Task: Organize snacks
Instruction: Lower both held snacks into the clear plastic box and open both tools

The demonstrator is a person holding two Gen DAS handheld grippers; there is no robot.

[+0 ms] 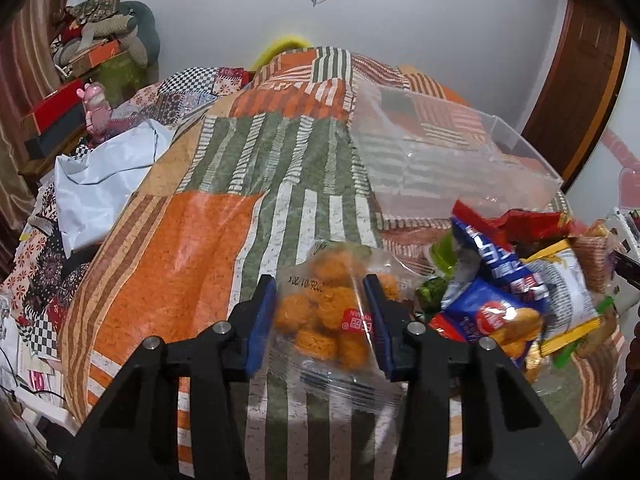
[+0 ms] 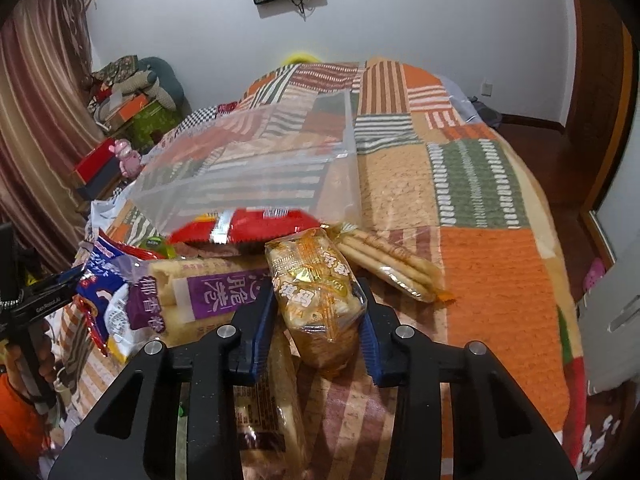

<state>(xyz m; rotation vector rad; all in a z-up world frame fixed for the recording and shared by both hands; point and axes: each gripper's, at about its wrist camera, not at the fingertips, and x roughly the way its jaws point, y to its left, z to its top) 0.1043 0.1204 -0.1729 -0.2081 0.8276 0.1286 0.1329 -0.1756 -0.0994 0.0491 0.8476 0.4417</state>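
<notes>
On a bed spread with an orange, green and cream patchwork quilt (image 1: 208, 240), my left gripper (image 1: 320, 320) has its blue-padded jaws closed against the sides of a clear plastic bag of round orange-brown biscuits (image 1: 324, 316), which lies on the quilt at the left edge of the snack heap. Just right of it sits a blue foil snack packet (image 1: 492, 316) among red and white wrappers. My right gripper (image 2: 320, 324) is clamped narrowly on a translucent yellow-gold packet of pale crackers (image 2: 316, 296), pads pressing its sides, in the middle of the heap. Beside that packet lie a purple-and-white wrapped roll of wafer sticks (image 2: 208, 288) on the left and a clear sleeve of long biscuit sticks (image 2: 392, 268) on the right. A flat red foil packet (image 2: 248, 228) rests at the near wall of the clear plastic storage bin (image 2: 256, 160), which stands on the quilt just beyond the heap.
</notes>
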